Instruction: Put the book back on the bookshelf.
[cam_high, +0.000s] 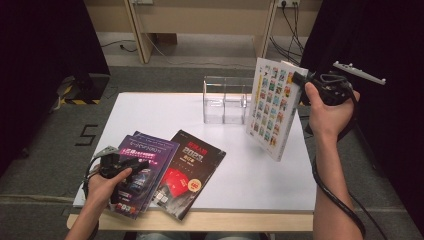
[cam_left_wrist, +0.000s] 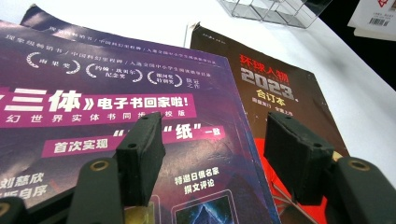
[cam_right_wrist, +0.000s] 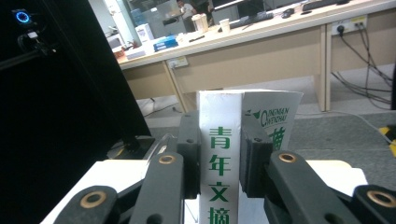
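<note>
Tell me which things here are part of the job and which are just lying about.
Likely in use: white book clamped in right gripper; clear holder; purple magazine under open left gripper; dark magazine.
Lying about: floor cables.

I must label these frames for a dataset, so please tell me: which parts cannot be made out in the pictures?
- Purple magazine: its near corner in the high view is hidden by the left hand and left tool.
- White book: lower spine characters cut off by the bottom edge of the right gripper view.
- Clear acrylic holder: top cut off in the left gripper view.
- Dark 2023 magazine: small print is blurred there.
</note>
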